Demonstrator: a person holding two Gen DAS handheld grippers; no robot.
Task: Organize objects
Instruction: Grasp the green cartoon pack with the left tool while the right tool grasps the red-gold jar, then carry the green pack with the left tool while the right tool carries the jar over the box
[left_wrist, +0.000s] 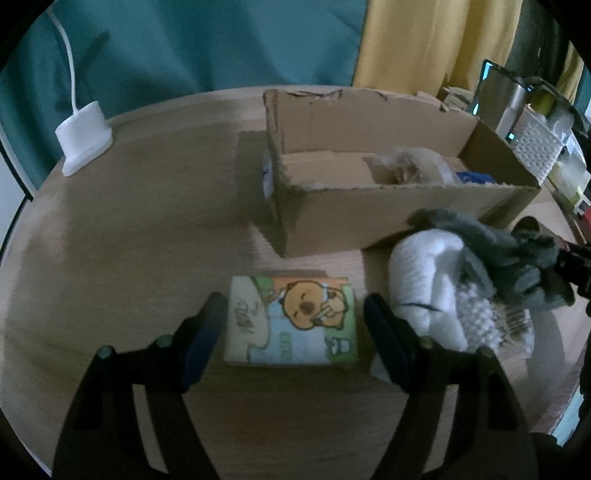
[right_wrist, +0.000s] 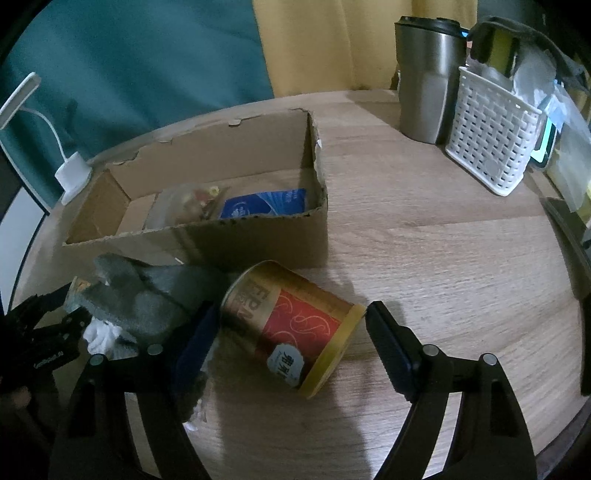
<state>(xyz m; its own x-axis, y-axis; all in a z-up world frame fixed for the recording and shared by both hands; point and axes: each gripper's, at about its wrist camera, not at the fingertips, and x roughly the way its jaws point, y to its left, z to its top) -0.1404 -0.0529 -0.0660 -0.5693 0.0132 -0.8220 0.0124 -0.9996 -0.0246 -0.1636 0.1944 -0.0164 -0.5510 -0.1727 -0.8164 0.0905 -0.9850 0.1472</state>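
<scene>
Left hand-held gripper spread around cartoon tissue pack lying flat, right hand-held gripper spread around tipped red-gold can, pale wood counter, open cardboard box behind, teal and yellow curtains beyond.

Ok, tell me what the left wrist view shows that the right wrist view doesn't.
Only the left wrist view: a cartoon-printed tissue pack lying between the open left gripper fingers, untouched.

Only the right wrist view: a red-and-gold can lying on its side between the open right gripper fingers, and a steel tumbler's full body.

Both: the cardboard box, the grey-and-white socks, the white basket, the white lamp base.
</scene>
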